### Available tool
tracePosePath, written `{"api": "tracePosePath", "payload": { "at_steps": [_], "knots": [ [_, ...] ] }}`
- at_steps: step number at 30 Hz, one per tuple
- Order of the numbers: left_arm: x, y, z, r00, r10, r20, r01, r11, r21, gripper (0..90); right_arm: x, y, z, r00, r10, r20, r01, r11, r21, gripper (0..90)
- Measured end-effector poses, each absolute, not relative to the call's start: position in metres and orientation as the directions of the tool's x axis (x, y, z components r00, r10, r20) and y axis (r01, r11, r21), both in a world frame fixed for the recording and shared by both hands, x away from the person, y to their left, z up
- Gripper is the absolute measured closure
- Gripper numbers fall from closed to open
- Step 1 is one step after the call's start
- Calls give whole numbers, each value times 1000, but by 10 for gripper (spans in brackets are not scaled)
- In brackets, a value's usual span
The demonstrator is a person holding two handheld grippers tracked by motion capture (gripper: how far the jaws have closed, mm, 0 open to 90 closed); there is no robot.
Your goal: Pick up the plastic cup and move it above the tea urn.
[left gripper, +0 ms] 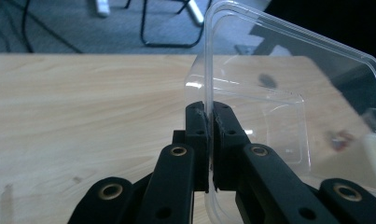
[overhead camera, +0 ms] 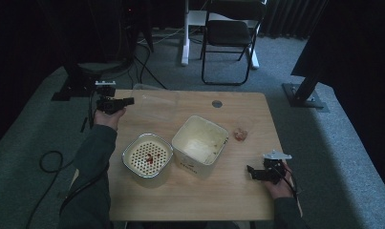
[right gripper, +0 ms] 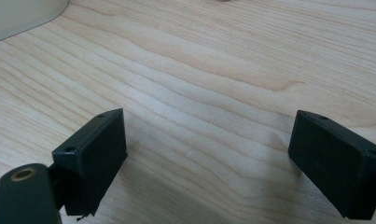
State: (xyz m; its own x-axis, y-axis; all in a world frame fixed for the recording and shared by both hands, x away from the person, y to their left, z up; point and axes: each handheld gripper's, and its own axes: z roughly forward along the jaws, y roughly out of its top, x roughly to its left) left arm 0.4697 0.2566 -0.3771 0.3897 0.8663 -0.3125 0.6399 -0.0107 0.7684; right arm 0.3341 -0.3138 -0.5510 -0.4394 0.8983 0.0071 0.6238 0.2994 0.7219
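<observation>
Lid [left gripper: 269, 93], clear plastic, sits pinched by its rim in my left gripper [left gripper: 209, 116], fingers [left gripper: 197, 126] closed tight on the edge. In the high view the lid [overhead camera: 156, 102] hangs tilted over the desk's [overhead camera: 204, 200] far left corner. My right gripper [right gripper: 206, 154] rests low over bare desk at the near right, fingers [right gripper: 97, 154] wide apart, nothing in them. Tub [overhead camera: 199, 143] and strainer bowl [overhead camera: 147, 155] stand mid-desk, just beside each other.
</observation>
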Motion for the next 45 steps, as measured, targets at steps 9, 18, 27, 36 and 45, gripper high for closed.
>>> {"api": "tracePosePath", "payload": {
  "at_steps": [9,18,27,36,45],
  "knots": [
    [449,211,-344,508,824,-251,598,-127,792,871,334,-314,-551,-439,898,7,624,299,722,109],
    [430,171,-332,595,782,-183,556,-236,797,868,334,-314,-551,-439,898,7,624,299,722,109],
    [421,160,-330,688,688,-231,517,-241,821,693,334,-314,-551,-439,898,6,623,300,723,109],
    [417,183,-332,659,720,-217,516,-223,827,590,334,-314,-551,-438,899,7,624,298,723,109],
    [402,217,-356,597,781,-185,551,-230,802,518,334,-314,-551,-440,898,5,622,301,723,109]
  ]
}}
